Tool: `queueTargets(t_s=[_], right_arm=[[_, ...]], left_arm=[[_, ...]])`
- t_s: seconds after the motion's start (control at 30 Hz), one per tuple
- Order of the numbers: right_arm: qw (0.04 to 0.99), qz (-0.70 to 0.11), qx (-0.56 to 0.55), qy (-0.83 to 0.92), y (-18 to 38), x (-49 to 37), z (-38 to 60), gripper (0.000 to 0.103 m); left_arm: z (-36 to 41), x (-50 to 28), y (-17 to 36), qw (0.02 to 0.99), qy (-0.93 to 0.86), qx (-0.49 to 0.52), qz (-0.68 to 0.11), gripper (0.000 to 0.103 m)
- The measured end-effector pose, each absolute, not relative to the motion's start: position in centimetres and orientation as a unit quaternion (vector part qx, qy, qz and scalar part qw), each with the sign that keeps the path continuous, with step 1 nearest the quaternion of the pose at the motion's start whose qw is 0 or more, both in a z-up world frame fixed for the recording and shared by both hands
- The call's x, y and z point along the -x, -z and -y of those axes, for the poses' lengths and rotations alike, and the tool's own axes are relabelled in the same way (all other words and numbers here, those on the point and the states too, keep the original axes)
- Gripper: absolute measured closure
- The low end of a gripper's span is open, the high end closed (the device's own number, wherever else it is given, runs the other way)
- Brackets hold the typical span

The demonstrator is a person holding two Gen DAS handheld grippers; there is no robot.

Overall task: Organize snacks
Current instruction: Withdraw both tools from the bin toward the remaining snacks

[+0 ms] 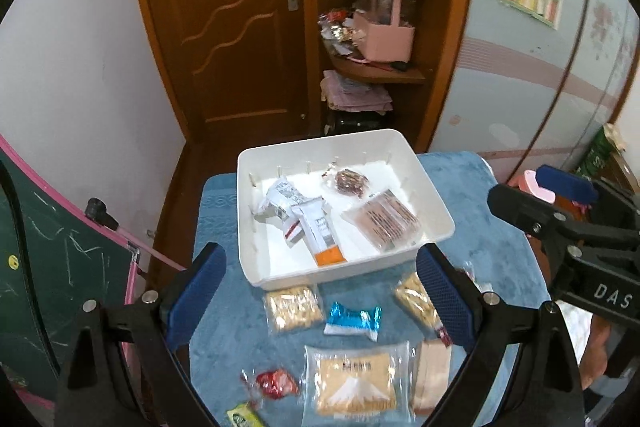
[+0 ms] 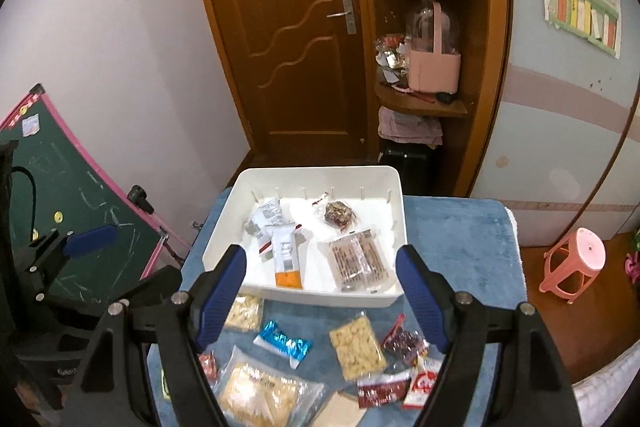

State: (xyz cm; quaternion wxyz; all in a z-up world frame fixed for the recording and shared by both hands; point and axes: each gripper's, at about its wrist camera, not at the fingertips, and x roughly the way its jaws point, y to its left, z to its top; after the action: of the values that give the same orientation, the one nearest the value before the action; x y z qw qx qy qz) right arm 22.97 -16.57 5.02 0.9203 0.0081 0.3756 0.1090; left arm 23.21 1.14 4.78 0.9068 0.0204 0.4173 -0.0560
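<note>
A white bin (image 1: 434,205) (image 2: 394,297) stands on the blue cloth and holds several snack packs, among them an orange-tipped stick pack (image 1: 322,237) (image 2: 287,261) and a brown cracker pack (image 1: 384,221) (image 2: 358,259). Loose snacks lie in front of it: a blue foil candy (image 1: 353,319) (image 2: 283,343), cracker bags (image 1: 294,309) (image 2: 357,345), a large biscuit pack (image 1: 354,385) (image 2: 258,393) and a red candy (image 1: 276,383). My left gripper (image 1: 320,293) is open and empty above them. My right gripper (image 2: 322,297) is open and empty over the bin's near rim.
A blue cloth (image 1: 500,259) (image 2: 460,239) covers the table. A green chalkboard (image 1: 60,267) (image 2: 76,227) leans at the left. A wooden door (image 2: 288,27) and shelves (image 2: 424,103) stand behind. A pink stool (image 2: 572,265) is on the floor at the right.
</note>
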Motion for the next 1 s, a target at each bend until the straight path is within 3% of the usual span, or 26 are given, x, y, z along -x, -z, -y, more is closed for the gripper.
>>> queueTargets(t_s=[0.53,1.0], right_arm=[[0.914,-0.391,0.012,-0.107,-3.1,-14.9,17.6,0.025],[0.876,-0.474,-0.044,-0.081,9.4,-12.5,20.2,0.025]], left_arm=[[-0.3,-14.9,-3.1,0.889,0.124,-0.026,-0.440,0.007],[-0.6,-12.5,6.5,0.876,0.127,0.021,-0.465,0.007]])
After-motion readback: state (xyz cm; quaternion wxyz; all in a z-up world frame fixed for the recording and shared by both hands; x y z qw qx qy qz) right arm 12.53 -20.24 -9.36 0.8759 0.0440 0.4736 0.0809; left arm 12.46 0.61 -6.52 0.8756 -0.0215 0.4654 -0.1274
